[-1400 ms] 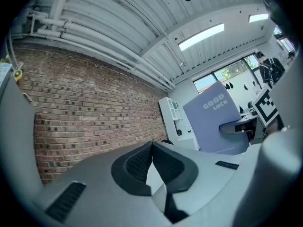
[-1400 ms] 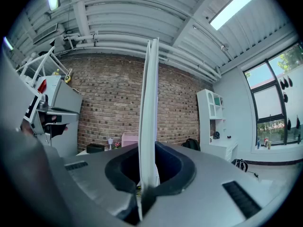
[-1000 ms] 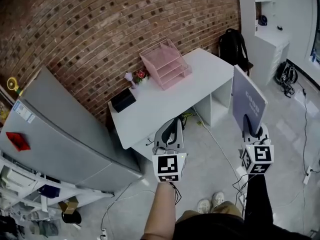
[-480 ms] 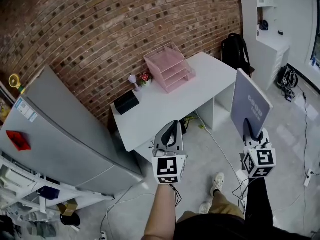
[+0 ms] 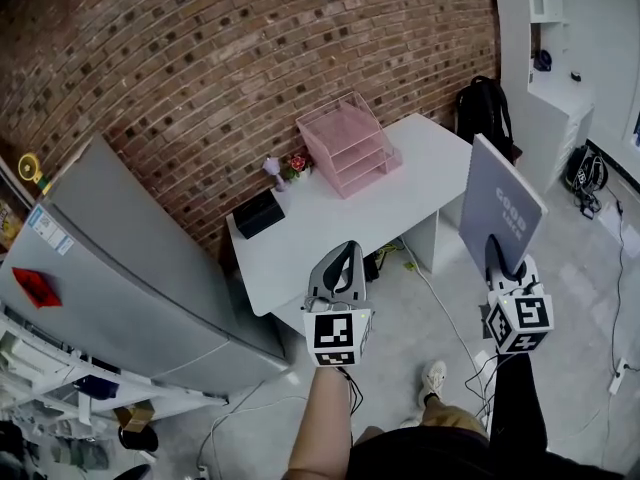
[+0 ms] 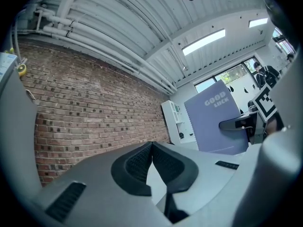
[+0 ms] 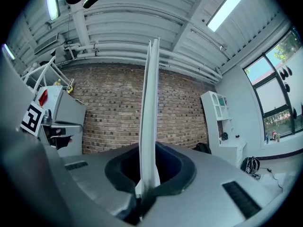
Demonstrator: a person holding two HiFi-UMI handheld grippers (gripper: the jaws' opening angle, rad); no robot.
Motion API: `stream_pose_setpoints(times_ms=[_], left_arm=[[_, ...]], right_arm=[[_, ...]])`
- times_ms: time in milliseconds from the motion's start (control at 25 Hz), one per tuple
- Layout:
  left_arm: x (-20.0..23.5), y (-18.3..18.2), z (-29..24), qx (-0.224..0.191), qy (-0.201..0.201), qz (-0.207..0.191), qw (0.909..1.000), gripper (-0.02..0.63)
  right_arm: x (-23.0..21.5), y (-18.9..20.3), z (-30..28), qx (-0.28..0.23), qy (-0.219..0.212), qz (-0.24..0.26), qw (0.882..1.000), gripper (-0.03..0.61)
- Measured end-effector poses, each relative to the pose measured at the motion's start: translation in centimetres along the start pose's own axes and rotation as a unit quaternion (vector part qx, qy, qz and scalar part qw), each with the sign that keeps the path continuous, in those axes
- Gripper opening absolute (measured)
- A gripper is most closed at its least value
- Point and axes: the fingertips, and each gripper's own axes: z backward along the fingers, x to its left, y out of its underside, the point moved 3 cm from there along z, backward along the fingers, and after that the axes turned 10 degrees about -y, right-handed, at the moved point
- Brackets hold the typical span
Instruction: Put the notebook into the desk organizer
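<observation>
The right gripper (image 5: 503, 268) pinches the notebook (image 5: 497, 200) upright by its lower edge, and the pink desk organizer (image 5: 350, 146) lies well ahead and leftward, nearer the empty left gripper (image 5: 338, 268), jaws pressed together.

**Left jaws shut on nothing, brick wall ahead**

Looks out along the left gripper (image 6: 152, 145), dark ribbed pads pressed together at the tips with nothing between them. Faces a red brick wall (image 6: 90, 112) across the left and middle, under a ribbed white ceiling (image 6: 142, 27) with pipes (image 6: 94, 37) and two lit strip lights (image 6: 203, 41). To the right, finds the grey-purple notebook (image 6: 210, 122) upright, lettered GOOD LUCK, gripped near its lower right corner by the right gripper (image 6: 229, 124). Behind, a white shelf unit (image 6: 173, 122) and windows (image 6: 227, 77).
</observation>
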Motion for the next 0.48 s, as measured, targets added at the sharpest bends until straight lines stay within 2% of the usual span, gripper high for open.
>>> stream_pose_setpoints(times_ms=[280,480], left_arm=[[0.1,0.2,-5.5,0.0,-0.005,-0.019,0.9998,0.015],[0.0,0.3,-9.5,0.001,-0.012,-0.016,0.9998,0.015]], right_arm=[[-3.3,0.6,-5.1,0.0,-0.008,-0.001,1.0,0.046],[-5.7,0.7,-8.7,0.0,-0.017,-0.004,1.0,0.046]])
